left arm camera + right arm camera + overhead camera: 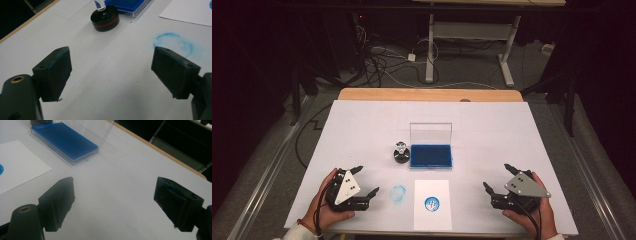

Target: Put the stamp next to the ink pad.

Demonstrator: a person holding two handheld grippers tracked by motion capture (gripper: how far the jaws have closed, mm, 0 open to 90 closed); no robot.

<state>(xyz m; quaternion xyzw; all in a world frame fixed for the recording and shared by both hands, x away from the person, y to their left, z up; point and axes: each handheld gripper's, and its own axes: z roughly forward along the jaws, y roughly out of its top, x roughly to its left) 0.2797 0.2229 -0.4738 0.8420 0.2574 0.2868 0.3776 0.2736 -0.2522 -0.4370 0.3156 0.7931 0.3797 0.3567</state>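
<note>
A black round stamp (pixel 400 153) (pixel 105 17) with a clear handle stands upright on the white table, just left of an open blue ink pad (pixel 431 156) (pixel 65 140) whose clear lid stands up behind it. A white sheet (pixel 432 204) (pixel 17 162) bearing a blue round print lies near the front edge. A faint blue ring smudge (pixel 398 194) (pixel 175 43) marks the table beside the sheet. My left gripper (pixel 365 181) (pixel 111 72) rests open at the front left, nothing between its jaws. My right gripper (pixel 497 178) (pixel 115 205) rests open at the front right, also empty.
The white table cover (pixel 492 130) sits on a wooden top whose far edge (pixel 430 94) shows at the back. Beyond it are floor cables (pixel 382 60) and a desk frame (pixel 507 60). Bare surface lies around both grippers.
</note>
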